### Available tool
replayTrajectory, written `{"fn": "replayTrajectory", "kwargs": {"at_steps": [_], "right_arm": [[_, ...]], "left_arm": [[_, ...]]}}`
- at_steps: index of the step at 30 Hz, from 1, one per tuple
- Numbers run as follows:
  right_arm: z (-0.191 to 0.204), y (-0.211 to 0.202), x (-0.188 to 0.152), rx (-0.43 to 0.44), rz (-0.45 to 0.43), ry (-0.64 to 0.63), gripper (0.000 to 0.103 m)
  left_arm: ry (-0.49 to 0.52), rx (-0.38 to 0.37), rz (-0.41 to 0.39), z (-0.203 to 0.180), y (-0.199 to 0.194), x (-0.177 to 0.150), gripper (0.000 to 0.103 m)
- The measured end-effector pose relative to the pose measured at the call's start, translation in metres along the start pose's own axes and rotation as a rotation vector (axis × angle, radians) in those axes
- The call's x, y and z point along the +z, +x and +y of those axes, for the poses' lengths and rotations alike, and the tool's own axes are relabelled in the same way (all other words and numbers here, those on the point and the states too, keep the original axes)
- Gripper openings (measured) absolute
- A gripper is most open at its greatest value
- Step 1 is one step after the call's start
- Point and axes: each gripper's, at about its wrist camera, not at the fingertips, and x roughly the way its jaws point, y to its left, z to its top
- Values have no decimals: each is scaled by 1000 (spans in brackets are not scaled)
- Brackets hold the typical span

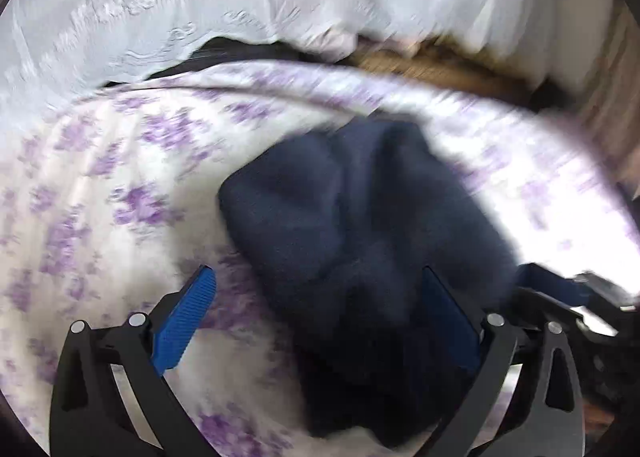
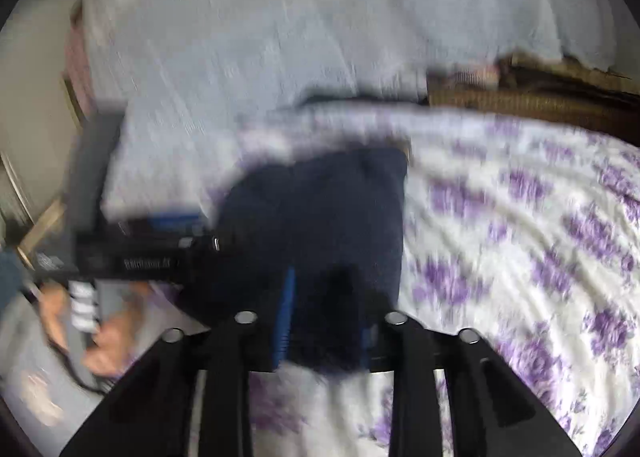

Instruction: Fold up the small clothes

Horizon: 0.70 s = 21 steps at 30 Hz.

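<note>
A dark navy garment [image 1: 360, 209] lies bunched on a white bed sheet with purple flowers [image 1: 100, 177]. My left gripper [image 1: 316, 273] stands open wide over the garment's near part, one blue pad on each side and neither touching the cloth. In the right wrist view the navy garment [image 2: 332, 209] runs from the sheet [image 2: 520, 249] into my right gripper [image 2: 320, 293]. Its blue pads stand a little apart with a fold of the cloth between them, and they do not press on it. Both views are blurred.
A pale lace-patterned cloth [image 1: 160, 5] hangs behind the bed. Beside it at the back stands a brown woven object [image 2: 520, 101]. A hand [image 2: 112, 333] holds the left tool's black housing [image 2: 132, 257] at the left of the right wrist view.
</note>
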Motion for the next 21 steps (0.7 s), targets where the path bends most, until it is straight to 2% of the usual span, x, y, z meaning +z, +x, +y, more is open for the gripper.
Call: {"fn": "replayTrajectory", "kwargs": {"at_steps": [1, 4, 5, 8, 11, 14, 15, 17, 21], "right_arm": [[-1, -1, -2, 8, -25, -3, 29], [-5, -8, 6, 26, -43, 43, 29], [-5, -14, 12, 16, -80, 46, 31], [-5, -12, 36, -13, -106, 56, 36], [-10, 8, 55, -12, -90, 104, 37], [-19, 36, 55, -26, -35, 144, 39], [-23, 46, 49, -38, -14, 152, 42], [-25, 55, 39, -86, -11, 115, 59], [-48, 57, 33, 19, 19, 253, 60]], "left_arm": [[20, 33, 14, -5, 10, -4, 99], [31, 63, -38, -6, 1, -8, 99], [34, 78, -58, -5, -2, -9, 99], [33, 122, -81, -7, -6, -9, 99], [41, 159, -102, -10, -8, -7, 99], [56, 176, -108, -12, -7, -6, 99], [62, 179, -110, -13, -6, -6, 99], [68, 183, -110, -15, -5, -6, 99], [72, 182, -110, -15, -5, -6, 99]]}}
